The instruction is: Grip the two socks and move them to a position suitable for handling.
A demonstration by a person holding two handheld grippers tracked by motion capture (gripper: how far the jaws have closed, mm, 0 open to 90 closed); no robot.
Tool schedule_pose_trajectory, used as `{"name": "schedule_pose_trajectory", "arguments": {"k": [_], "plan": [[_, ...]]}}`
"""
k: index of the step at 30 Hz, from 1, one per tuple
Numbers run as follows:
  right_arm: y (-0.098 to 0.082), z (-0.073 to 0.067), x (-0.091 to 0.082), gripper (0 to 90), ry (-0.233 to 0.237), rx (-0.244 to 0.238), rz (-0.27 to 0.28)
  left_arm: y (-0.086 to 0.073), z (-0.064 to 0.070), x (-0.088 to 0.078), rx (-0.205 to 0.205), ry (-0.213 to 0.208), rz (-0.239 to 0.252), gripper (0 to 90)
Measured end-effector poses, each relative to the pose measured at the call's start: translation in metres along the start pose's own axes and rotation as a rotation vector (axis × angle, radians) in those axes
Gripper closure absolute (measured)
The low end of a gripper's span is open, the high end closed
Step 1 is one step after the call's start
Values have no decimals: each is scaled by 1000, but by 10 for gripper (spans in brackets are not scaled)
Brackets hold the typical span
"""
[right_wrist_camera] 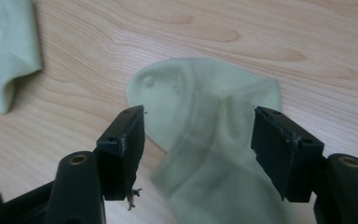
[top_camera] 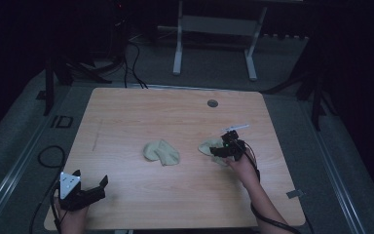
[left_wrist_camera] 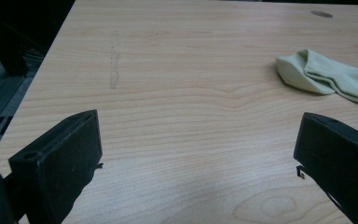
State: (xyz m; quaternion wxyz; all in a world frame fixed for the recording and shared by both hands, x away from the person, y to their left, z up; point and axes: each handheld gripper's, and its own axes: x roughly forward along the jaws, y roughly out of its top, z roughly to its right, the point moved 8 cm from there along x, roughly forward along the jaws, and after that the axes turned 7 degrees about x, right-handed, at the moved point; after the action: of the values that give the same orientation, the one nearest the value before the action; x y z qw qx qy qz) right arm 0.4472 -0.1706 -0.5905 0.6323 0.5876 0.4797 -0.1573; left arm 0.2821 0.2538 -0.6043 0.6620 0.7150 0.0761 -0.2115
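Your right gripper straddles the near sock, jaws partly open, gripping nothing yet, poised to pinch it; your left gripper waits wide open, empty.

Soft ribbed cloth sock on smooth matt wood-grain table

High view: dim overall; room beyond the table nearly black, floor a murky grey. Tabletop evenly, weakly lit from above; shadows faint and soft. Slight softness, fine detail lost. Left gripper view: brighter, a pale sheen on the near wood; near jaws slightly soft. Right gripper view: bright, sock sharp, jaws sharp, picture edges softer.
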Motion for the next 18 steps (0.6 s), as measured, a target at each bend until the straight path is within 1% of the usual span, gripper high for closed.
{"name": "schedule_pose_trajectory", "arguments": {"k": [3, 5, 6, 8, 10, 12, 13, 14, 16, 18], "plan": [[3, -1, 10, 391, -30, 1, -17, 0, 0, -1, -1, -2, 3, 7], [3, 0, 16, 437, -51, 5, -32, -1, -1, -1, -2, -3, 1, 7], [2, 0, 19, 438, -61, 6, -39, -1, -1, -1, -3, -2, 0, 7], [0, 1, 25, 463, -90, -12, -54, -1, -1, -1, -4, -4, 2, 7], [0, 1, 27, 497, -134, -46, -40, -1, -1, -1, -3, -4, 1, 7], [0, -2, 27, 579, -135, -56, -32, -1, -1, -1, -2, -2, -1, 7], [0, -4, 27, 652, -132, -59, -32, -1, -1, -1, -3, -1, -1, 7], [0, -7, 27, 697, -133, -70, -34, -1, 0, -1, -3, -1, -1, 7], [0, -10, 28, 748, -143, -88, -40, -1, 0, -1, 0, -3, -1, 7], [1, -11, 29, 789, -139, -80, -35, -1, 0, -1, -2, -5, -1, 7]]}}
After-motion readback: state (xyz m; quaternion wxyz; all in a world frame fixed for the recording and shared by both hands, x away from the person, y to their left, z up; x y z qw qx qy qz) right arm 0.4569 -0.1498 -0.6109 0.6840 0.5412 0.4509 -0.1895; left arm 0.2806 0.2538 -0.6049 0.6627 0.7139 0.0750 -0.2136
